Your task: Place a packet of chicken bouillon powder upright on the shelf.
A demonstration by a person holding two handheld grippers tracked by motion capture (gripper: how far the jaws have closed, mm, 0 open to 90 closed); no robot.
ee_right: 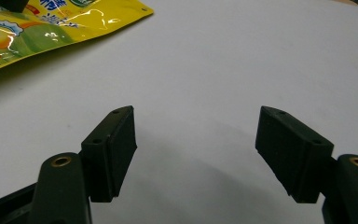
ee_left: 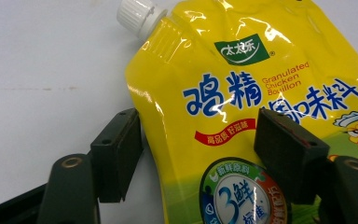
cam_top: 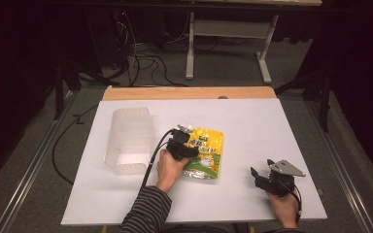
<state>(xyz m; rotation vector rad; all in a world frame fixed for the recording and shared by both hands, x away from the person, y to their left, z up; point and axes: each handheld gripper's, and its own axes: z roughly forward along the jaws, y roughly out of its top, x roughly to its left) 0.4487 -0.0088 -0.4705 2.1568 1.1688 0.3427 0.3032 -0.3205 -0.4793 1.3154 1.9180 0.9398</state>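
A yellow spouted pouch of chicken bouillon (cam_top: 206,150) lies flat at the middle of the white table, its white screw cap (cam_top: 184,127) at its far left corner. My left gripper (cam_top: 182,135) is down over the pouch's left side. In the left gripper view the pouch (ee_left: 223,93) fills the space between my left gripper's (ee_left: 198,135) jaws: one jaw stands just off the pouch's left edge over bare table, the other hovers over its printed face. The cap (ee_left: 135,14) points away. My right gripper (cam_top: 262,171) rests open at the near right, and in its own view the right gripper (ee_right: 196,140) holds nothing, with the pouch (ee_right: 51,23) far off.
A translucent plastic container (cam_top: 128,141) lies on its side at the table's left, its opening toward me. The table (cam_top: 252,121) has a wooden far edge (cam_top: 189,93). Beyond it are floor cables and a white desk frame (cam_top: 228,29).
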